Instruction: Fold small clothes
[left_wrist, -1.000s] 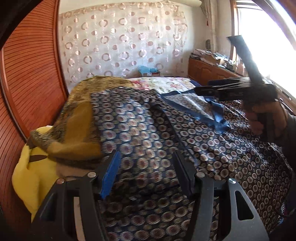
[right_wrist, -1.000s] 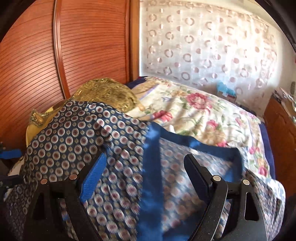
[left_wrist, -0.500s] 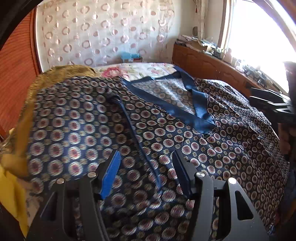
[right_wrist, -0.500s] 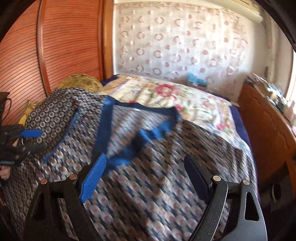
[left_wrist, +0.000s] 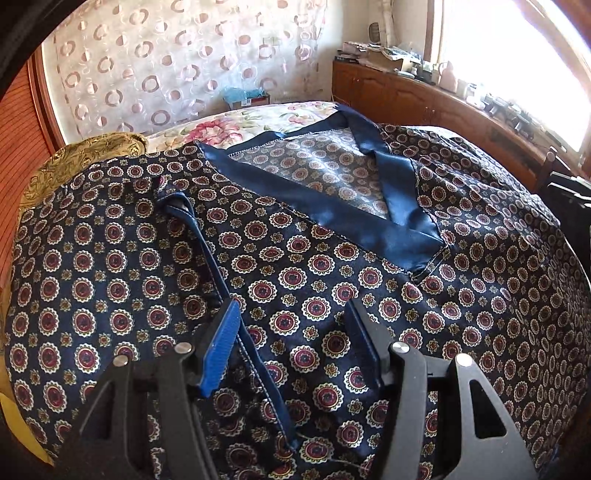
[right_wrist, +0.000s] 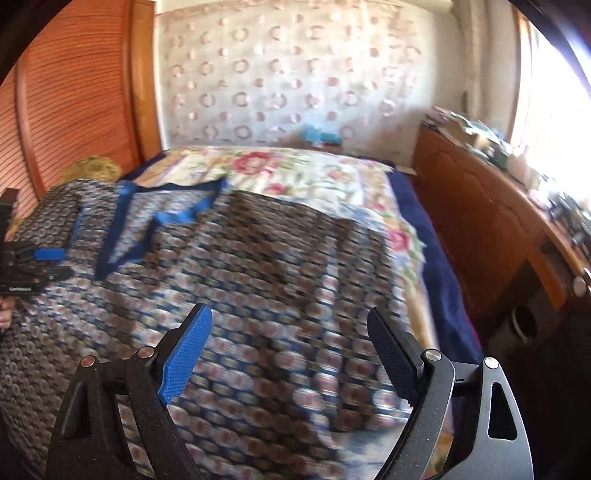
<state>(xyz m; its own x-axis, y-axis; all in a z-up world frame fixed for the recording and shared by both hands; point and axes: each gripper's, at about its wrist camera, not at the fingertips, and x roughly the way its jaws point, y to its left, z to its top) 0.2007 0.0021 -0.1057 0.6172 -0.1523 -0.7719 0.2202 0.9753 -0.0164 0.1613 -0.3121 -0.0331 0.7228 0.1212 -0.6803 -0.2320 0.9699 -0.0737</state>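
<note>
A navy garment (left_wrist: 110, 280) printed with red-and-cream medallions lies spread over the bed, its blue satin collar (left_wrist: 332, 210) open toward the far side. My left gripper (left_wrist: 291, 306) hovers open just above it. A blue-edged strip (left_wrist: 207, 254) of the garment runs down past the blue left fingertip; nothing is pinched. In the right wrist view the same garment (right_wrist: 258, 258) is motion-blurred. My right gripper (right_wrist: 288, 312) stands wide open over its right half, holding nothing. The left gripper (right_wrist: 61, 263) shows at that view's left edge, with a hand behind it.
A gold patterned cushion (left_wrist: 85, 158) lies at the garment's far left, beside a wooden slatted panel (right_wrist: 74, 92). The floral bedspread (right_wrist: 314, 173) shows beyond the collar. A cluttered wooden cabinet (right_wrist: 480, 206) runs along the right, with a narrow dark gap beside the bed.
Both grippers moved right over the garment: the left from the gold cushion edge toward its middle, the right from the collar to the right half. Jaws stayed as they were.
</note>
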